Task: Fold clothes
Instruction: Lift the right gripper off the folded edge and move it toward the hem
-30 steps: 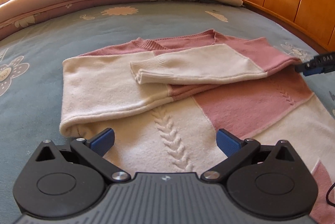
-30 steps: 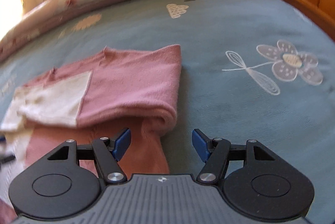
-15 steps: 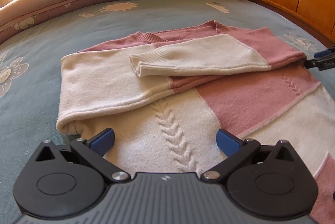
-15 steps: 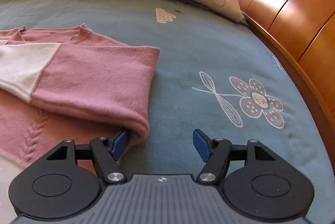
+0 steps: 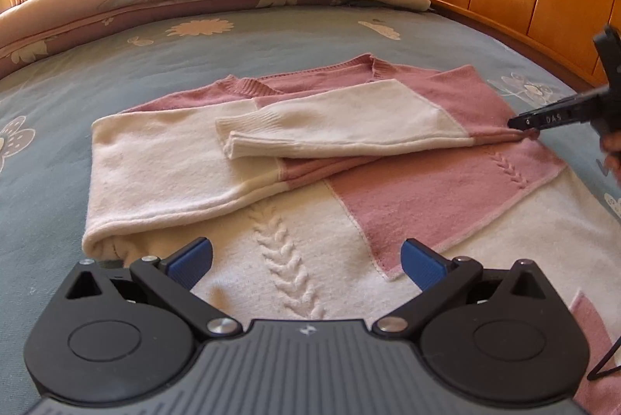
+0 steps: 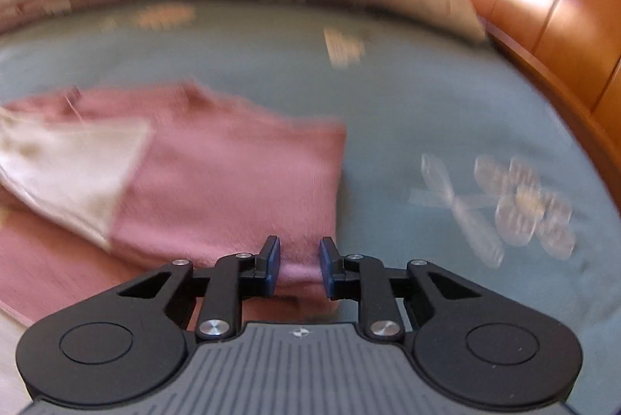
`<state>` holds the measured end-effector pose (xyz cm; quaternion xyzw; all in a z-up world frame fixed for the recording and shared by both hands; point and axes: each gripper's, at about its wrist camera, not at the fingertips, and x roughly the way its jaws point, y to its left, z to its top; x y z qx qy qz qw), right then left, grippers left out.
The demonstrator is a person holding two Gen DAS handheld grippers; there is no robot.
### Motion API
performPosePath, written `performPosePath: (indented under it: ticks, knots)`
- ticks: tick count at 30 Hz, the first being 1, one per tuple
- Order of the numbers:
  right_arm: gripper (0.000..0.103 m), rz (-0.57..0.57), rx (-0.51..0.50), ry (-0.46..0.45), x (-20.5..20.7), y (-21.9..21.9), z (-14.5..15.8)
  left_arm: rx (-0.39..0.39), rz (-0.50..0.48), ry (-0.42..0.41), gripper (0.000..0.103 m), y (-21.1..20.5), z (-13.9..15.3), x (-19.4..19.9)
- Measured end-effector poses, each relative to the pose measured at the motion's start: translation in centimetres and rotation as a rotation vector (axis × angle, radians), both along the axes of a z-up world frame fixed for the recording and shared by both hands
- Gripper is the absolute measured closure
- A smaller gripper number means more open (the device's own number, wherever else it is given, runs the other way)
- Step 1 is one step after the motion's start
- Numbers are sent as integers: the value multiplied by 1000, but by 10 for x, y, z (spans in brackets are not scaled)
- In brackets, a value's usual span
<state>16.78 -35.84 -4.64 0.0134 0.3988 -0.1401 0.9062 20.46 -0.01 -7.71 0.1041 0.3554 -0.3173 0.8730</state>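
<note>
Sweater (image 5: pixel 310 158) mid-frame on bed (image 5: pixel 271 38), pink shoulder fold pinched by closing right gripper (image 6: pixel 299 261) for tucking, left gripper (image 5: pixel 306 259) wide.

Left gripper (image 5: pixel 306 261) fingers spread wide, right gripper (image 6: pixel 299 265) fingers just closing, nearly together

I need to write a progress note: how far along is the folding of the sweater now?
Done: both sleeves of the sweater already lie folded across its chest.
In hand: the right gripper has just been closing on the pink folded edge at the shoulder; the left gripper hangs open above the cream front.
Left: the body lies unfolded on the bed.
</note>
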Motion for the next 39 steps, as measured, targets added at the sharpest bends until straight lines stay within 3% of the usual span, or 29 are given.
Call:
performPosePath:
  ticks: [9,16,22,25,27,30,34,36,39]
  knots:
    - [76,-34,63,-83,10,-12,18,12,14,8,1,-2,-7,2]
    - [74,-70,113,-50,34,-20,-1,13,-7,11,1,-3,-10,1]
    - [73,-96,120,-132,56,-34,13,15,-8,2,1,-3,-12,1]
    - [68,-111,125,-43,78,-39,-9,14,-7,-4,1,-2,-13,1]
    - [67,-107,105,-40,76,-37,-5,12,-7,-9,1,-2,-14,2]
    - [65,-86,170,-108,49,-31,17,13,-5,-10,1,-2,-14,1]
    - [30,-8,290,-158,7,-13,37,22,2,-9,1,-2,-13,0]
    - [28,48,365,-164,-14,-1,42,26,5,-8,1,-3,-13,-1]
    - [28,88,482,-104,-24,7,31,30,9,-4,1,-2,-12,-1]
